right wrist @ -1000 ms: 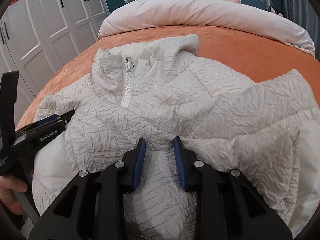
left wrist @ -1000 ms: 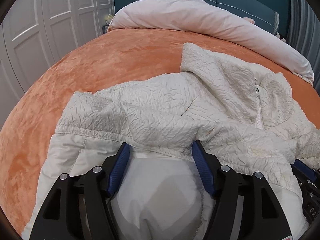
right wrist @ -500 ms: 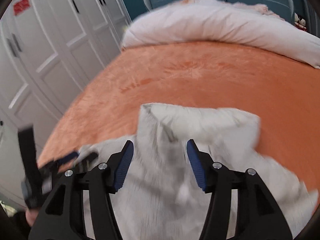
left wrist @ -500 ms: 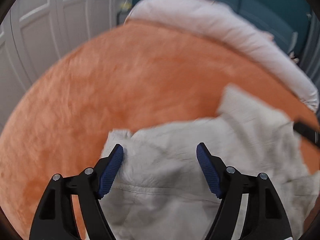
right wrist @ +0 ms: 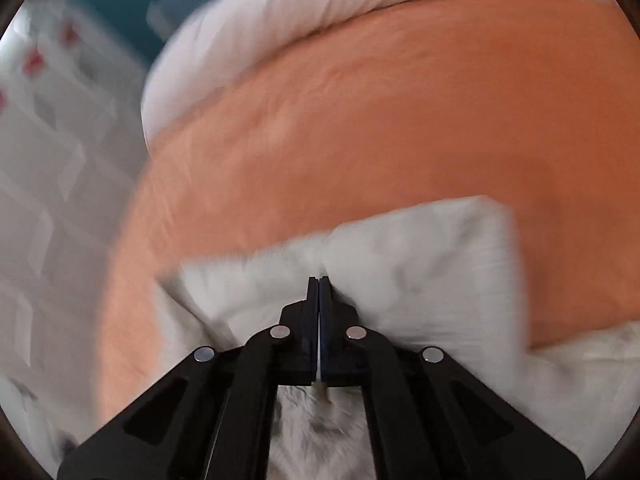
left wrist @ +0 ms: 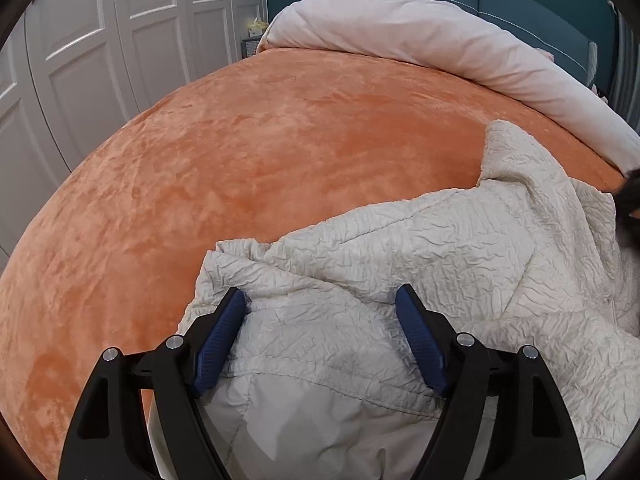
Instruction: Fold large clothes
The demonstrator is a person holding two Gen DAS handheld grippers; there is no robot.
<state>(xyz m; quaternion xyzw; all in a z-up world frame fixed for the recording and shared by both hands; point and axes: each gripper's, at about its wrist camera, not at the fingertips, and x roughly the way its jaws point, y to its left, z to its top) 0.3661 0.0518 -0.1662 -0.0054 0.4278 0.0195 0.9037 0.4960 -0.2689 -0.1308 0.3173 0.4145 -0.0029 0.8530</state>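
Jacket (left wrist: pixel 400 264) dragged nearer, lengthwise across orange bed (left wrist: pixel 240 168), right hand-held gripper (right wrist: pixel 319 292) pinching it

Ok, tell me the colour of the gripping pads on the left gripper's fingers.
Dark blue pads on black fingers, clearest in the left wrist view.

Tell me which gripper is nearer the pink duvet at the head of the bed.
Can't tell. Both the left gripper and right gripper sit over the white jacket, far from the duvet.
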